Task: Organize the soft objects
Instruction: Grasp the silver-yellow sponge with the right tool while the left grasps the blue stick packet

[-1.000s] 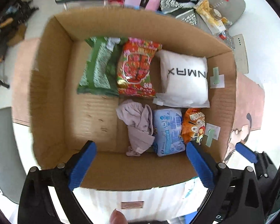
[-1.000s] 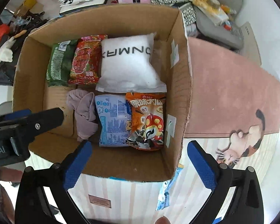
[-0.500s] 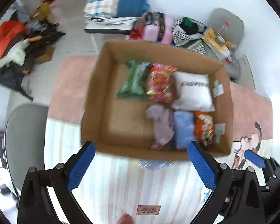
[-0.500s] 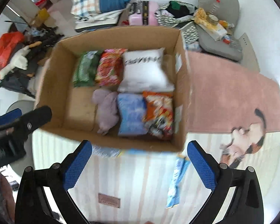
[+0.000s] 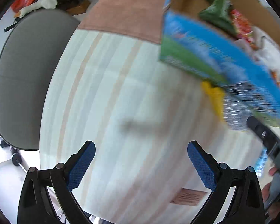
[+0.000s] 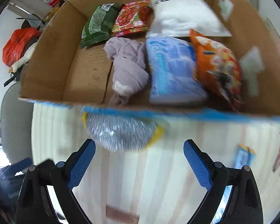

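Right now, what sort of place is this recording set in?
Probably a lived-in home room: a striped tablecloth covers the table, a grey chair stands beside it, and bags and clutter lie piled on the floor behind the cardboard box.

Both the left gripper [image 5: 141,165] and right gripper [image 6: 139,163] have glossy black frames with round silver screws and blue, finely textured pads on their fingers [image 6: 197,165].

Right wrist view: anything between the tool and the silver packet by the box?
Nothing: in the right wrist view only bare striped cloth lies between the right tool and the silver packet.
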